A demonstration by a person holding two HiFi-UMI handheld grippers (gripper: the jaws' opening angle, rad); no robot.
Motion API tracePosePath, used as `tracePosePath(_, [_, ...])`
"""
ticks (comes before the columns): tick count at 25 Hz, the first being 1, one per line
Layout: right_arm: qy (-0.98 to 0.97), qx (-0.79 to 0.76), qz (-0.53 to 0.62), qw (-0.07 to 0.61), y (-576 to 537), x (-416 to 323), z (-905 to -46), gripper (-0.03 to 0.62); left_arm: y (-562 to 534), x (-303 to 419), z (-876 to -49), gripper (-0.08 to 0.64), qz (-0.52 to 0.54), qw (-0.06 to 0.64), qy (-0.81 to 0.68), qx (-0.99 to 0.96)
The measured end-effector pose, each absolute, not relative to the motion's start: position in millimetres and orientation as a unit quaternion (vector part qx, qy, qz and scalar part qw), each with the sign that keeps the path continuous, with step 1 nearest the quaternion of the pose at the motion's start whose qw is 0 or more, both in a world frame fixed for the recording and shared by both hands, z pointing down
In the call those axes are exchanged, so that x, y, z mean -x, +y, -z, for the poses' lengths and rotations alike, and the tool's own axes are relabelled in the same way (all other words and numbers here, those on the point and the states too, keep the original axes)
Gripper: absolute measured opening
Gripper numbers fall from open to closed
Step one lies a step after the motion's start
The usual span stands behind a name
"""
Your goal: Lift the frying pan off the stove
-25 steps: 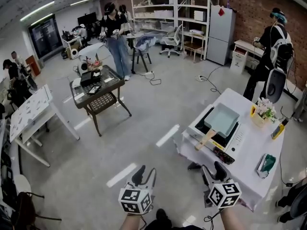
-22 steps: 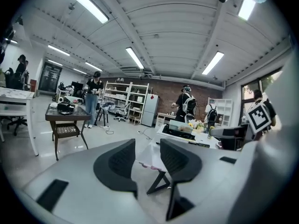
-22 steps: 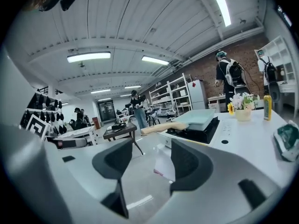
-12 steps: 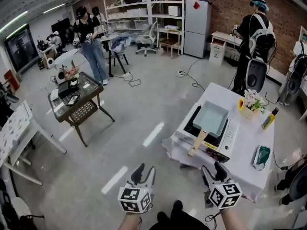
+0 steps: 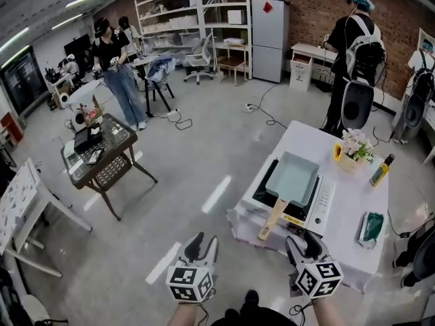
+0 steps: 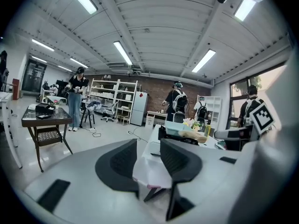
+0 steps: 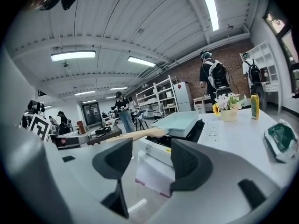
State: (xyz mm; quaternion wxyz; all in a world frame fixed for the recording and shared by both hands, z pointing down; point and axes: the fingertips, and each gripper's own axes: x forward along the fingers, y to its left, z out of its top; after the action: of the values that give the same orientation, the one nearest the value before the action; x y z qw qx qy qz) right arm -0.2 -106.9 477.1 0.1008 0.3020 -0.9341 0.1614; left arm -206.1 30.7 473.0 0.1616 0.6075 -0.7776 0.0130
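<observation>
Pan (image 5: 293, 178) sits on one stove (image 5: 325, 204); I hold left gripper (image 5: 202, 244) and right gripper (image 5: 304, 242) low and level, jaws apart, nothing gripped.

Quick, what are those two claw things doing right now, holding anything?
Left gripper: open, holding nothing.
Right gripper: open, holding nothing.

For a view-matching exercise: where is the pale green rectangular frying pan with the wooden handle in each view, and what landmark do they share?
Head view: pale green rectangular frying pan, right of centre on the stove.
Left gripper view: small, just right of centre.
Right gripper view: dead centre, handle pointing left.
Shared landmark: tall white fridge in the background.
</observation>
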Motion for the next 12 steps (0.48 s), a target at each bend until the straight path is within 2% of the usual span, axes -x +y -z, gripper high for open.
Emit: tracePosePath(12, [-0.930, -0.316, -0.170, 0.079, -169.8, -22.3, -474.1, 0.245, -61.2, 190.9, -469.3, 0.143, -0.024, 0.152, -0.761, -0.630])
